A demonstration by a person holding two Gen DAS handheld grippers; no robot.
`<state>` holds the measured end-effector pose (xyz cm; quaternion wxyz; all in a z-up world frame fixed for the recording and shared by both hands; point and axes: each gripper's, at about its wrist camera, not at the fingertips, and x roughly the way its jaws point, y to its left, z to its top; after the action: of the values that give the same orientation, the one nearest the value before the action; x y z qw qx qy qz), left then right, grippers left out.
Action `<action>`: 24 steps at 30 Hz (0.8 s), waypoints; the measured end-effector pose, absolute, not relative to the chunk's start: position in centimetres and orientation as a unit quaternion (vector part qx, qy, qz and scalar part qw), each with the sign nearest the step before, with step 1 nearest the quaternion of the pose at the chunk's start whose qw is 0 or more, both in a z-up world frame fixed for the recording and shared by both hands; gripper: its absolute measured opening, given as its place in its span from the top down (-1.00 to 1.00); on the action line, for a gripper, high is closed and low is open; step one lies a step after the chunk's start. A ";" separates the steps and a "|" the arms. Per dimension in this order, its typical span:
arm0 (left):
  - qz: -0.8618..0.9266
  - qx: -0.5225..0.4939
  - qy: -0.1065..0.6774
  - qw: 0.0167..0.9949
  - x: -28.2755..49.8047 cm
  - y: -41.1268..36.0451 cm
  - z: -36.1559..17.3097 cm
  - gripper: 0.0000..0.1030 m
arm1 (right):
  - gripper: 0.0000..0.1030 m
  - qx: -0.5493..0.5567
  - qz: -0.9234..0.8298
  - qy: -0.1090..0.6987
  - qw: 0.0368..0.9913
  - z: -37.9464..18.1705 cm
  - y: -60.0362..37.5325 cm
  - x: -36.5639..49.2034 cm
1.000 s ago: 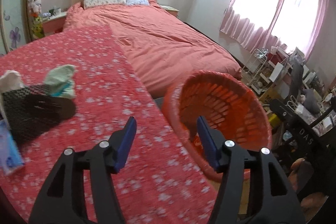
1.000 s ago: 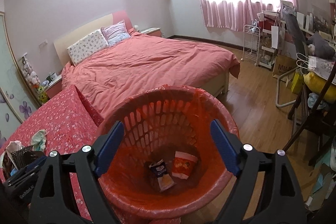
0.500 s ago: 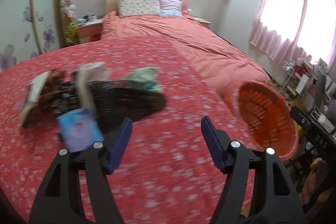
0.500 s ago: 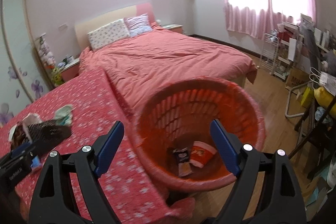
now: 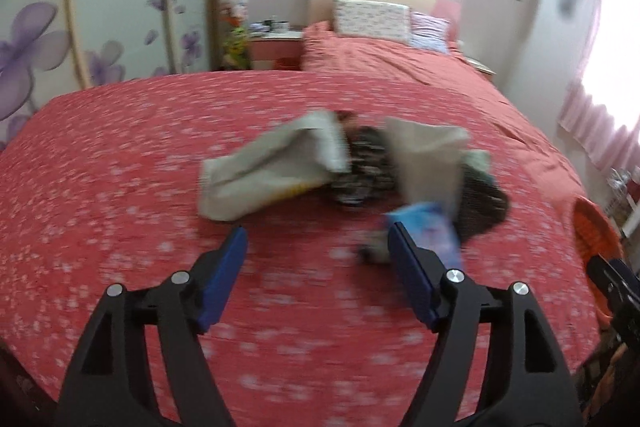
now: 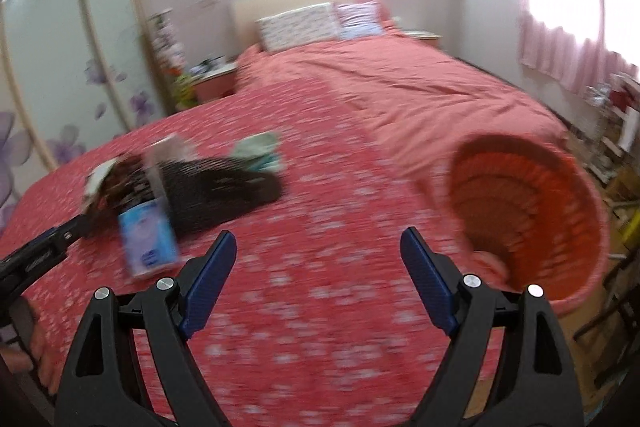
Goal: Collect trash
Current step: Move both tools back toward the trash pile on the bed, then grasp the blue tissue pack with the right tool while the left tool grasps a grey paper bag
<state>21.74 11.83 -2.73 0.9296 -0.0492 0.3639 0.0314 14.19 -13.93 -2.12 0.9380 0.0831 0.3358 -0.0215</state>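
Note:
A pile of trash lies on the red flowered cloth (image 5: pixel 120 187): a pale crumpled bag (image 5: pixel 268 167), a dark mesh holder (image 5: pixel 480 199) (image 6: pixel 224 187), a blue tissue pack (image 5: pixel 432 231) (image 6: pixel 148 243) and a green crumpled piece (image 6: pixel 256 147). My left gripper (image 5: pixel 316 247) is open and empty, just short of the pile. My right gripper (image 6: pixel 316 251) is open and empty above the cloth, between the pile and the orange basket (image 6: pixel 528 211). The basket's edge also shows in the left wrist view (image 5: pixel 592 231). Both views are blurred.
A bed with a salmon cover (image 6: pixel 400 83) and pillows (image 5: pixel 372 19) lies beyond. A nightstand (image 5: pixel 276 47) and a wardrobe with purple flowers (image 5: pixel 60 39) stand at the left. Pink curtains (image 6: pixel 568 63) and shelves (image 6: pixel 616 123) are at the right.
Both grippers swung left, away from the basket and toward the trash pile. The pile is now nearer and more central in the left wrist view. Both stayed open.

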 end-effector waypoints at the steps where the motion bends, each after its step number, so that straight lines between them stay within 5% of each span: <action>1: 0.044 -0.050 0.364 0.929 21.8 13.0 -2.9 -0.44 | -0.62 0.084 -0.010 0.339 0.937 -2.2 -13.2 14.4; 13: 0.070 -0.086 0.369 0.923 22.1 20.2 -4.0 -0.45 | -0.58 0.050 0.083 0.384 0.918 -4.8 -3.2 18.1; 24: 0.043 -0.069 0.383 0.920 24.2 18.9 -5.2 -0.46 | -0.51 0.030 0.078 0.414 0.907 -6.2 -1.3 20.4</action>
<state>24.20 18.87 -5.21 0.9200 -0.0689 0.3833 0.0435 20.35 -1.26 -6.17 0.9067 0.0301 0.4136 0.0775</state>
